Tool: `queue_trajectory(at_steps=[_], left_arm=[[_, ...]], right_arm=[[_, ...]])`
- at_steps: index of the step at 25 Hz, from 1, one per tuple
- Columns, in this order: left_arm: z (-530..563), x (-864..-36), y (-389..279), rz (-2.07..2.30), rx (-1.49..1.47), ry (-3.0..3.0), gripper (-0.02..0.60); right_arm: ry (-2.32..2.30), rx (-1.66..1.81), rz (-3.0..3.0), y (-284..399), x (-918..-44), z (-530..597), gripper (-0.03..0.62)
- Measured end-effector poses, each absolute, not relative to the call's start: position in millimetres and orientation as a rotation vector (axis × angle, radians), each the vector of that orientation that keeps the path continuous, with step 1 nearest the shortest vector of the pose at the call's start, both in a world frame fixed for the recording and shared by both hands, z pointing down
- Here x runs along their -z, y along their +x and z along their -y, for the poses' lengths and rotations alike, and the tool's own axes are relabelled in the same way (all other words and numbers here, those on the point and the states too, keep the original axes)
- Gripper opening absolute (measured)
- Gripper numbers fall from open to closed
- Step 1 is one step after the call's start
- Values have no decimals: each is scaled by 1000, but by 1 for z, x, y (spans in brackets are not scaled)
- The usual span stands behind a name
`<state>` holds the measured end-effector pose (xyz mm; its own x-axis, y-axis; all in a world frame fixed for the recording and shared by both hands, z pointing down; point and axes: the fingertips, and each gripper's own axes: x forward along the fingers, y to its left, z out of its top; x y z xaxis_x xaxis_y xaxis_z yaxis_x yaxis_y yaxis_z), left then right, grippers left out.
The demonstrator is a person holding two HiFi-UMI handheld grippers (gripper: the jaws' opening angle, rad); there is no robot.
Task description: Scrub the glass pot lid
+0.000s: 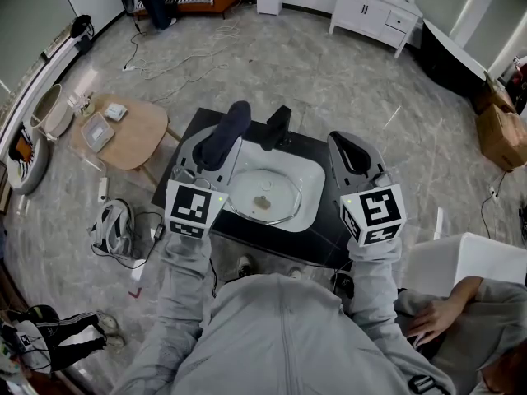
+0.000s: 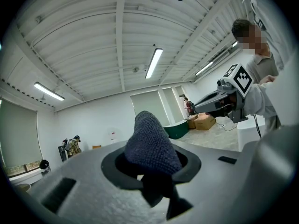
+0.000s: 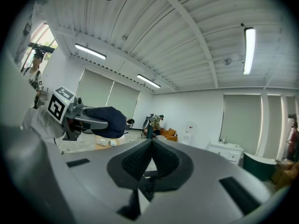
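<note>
Lying in the white basin [image 1: 311, 211], the glass pot lid [image 1: 265, 194] sits between both raised grippers, apparently touching neither. The left gripper [image 1: 212, 153] clamps a dark scrubbing cloth [image 1: 229, 126]; the right gripper [image 1: 349, 148] has its jaws pressed together, empty.

Straight down onto the white basin [image 1: 311, 189] the way is open. The glass lid [image 1: 265, 194] lies uncovered between the left hand-held gripper [image 1: 222, 134] at its 10 o'clock, clamped on a dark cloth [image 1: 235, 115], and the right hand-held gripper [image 1: 344, 142] at its 3 o'clock, jaws together on nothing. A black fixture [image 1: 277, 128] bars the basin's 12 o'clock. The desk [image 1: 284, 239] is bare at 6 o'clock. A wooden side table [image 1: 136, 134] at 9 o'clock stands well apart, and a white box [image 1: 461, 257] at 4 o'clock seems near the desk's corner.
</note>
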<state>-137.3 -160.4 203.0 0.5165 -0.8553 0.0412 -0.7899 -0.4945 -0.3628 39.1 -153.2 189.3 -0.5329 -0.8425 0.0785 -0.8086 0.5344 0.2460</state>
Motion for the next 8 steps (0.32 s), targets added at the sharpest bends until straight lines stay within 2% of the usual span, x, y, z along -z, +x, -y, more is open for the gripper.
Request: queue_trajectory(at_steps=[8], left_arm=[[164,-201,-138,-1381,316,-2469,120]], right_arm=[[1403,259,2578,38,-187,157,29]])
